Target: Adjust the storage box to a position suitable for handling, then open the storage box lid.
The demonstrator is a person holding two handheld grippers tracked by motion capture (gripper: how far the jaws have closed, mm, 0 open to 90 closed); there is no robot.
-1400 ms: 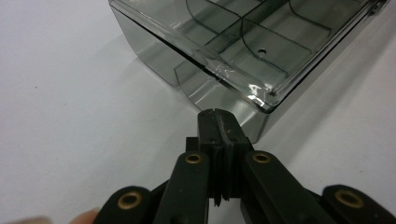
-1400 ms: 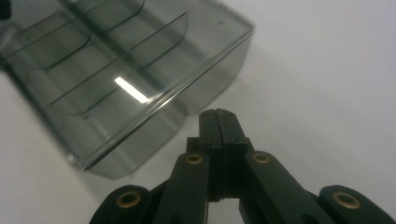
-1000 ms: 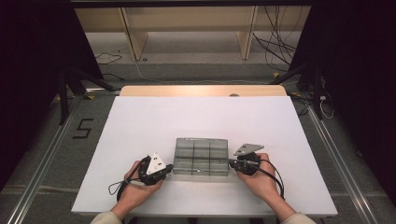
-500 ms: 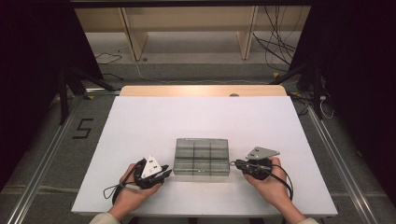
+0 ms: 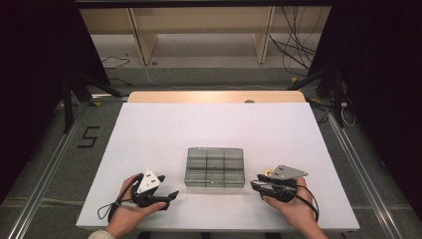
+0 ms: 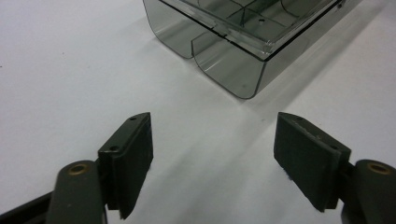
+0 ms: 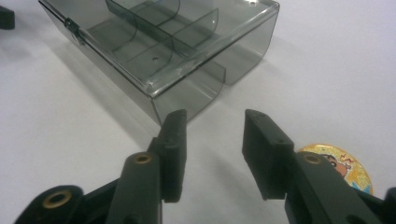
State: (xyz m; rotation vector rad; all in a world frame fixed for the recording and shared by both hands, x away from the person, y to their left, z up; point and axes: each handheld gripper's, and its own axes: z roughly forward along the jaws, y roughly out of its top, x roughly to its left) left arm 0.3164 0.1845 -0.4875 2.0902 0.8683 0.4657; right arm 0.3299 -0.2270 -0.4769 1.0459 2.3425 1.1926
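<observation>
A smoky clear compartment box [image 5: 215,167] with its lid shut lies at the near middle of the white table [image 5: 149,129]. My left gripper [image 5: 171,195] rests to its left, apart from it, pointing at the box. Its jaws have just been opening and stand wide with nothing between them; in the left gripper view [image 6: 212,126] the box corner [image 6: 243,42] lies ahead. My right gripper [image 5: 255,184] sits to the box's right, its jaws also just opened and empty [image 7: 212,121], with the box [image 7: 159,46] in front. A gold cartoon coin [image 7: 343,170] lies beside the right jaw.
The coin [image 5: 267,173] sits on the table between the box and the right hand. Cables trail from both grippers toward the table's near edge. A wooden strip [image 5: 214,96] borders the far edge, with shelving and cords on the floor beyond.
Both hands have drawn outward from the box's sides, the left one leftward, the right one rightward. Both pairs of jaws have opened. The box has stayed in place.
</observation>
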